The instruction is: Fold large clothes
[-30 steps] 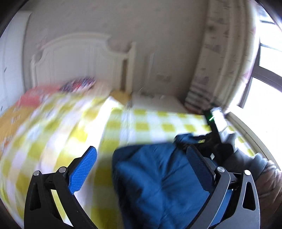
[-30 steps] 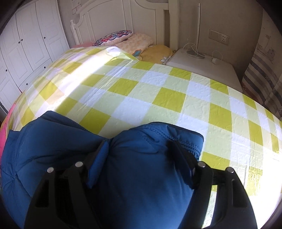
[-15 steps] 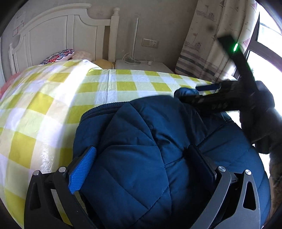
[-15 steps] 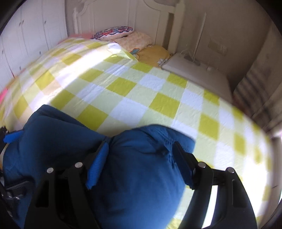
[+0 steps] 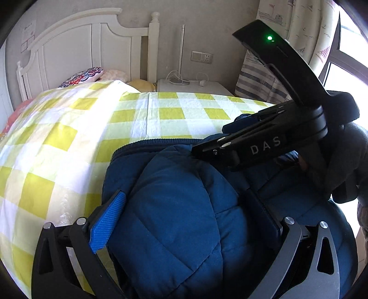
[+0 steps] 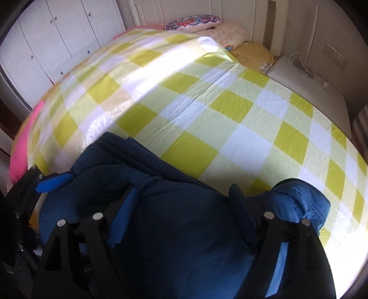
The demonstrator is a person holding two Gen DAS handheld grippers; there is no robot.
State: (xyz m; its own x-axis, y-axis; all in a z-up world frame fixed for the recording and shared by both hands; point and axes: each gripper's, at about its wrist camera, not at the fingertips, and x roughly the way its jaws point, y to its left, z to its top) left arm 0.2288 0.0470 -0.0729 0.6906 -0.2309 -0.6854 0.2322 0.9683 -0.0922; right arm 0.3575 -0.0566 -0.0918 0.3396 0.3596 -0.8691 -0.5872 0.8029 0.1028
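Note:
A dark blue padded jacket (image 5: 184, 207) is bunched at the near edge of a bed with a yellow and white checked cover (image 5: 92, 128). My left gripper (image 5: 186, 218) has its jaws wide apart with a thick fold of the jacket between them. My right gripper (image 6: 184, 214) also stands wide with jacket fabric (image 6: 184, 241) filling the gap. The right gripper's black body (image 5: 271, 142) shows in the left wrist view, over the jacket's far right side. The left gripper's blue pad (image 6: 54, 182) shows at the left in the right wrist view.
A white headboard (image 5: 87, 50) and pillows (image 6: 195, 21) are at the bed's far end. A white nightstand (image 5: 193, 86) with a lamp pole stands beside it. Curtains (image 5: 296, 34) and a window are at the right, white wardrobes (image 6: 57, 34) at the left.
Both grippers have come together over the jacket's near end. The left wrist view swung from the bedspread onto the jacket, and the right gripper moved closer to the left one.

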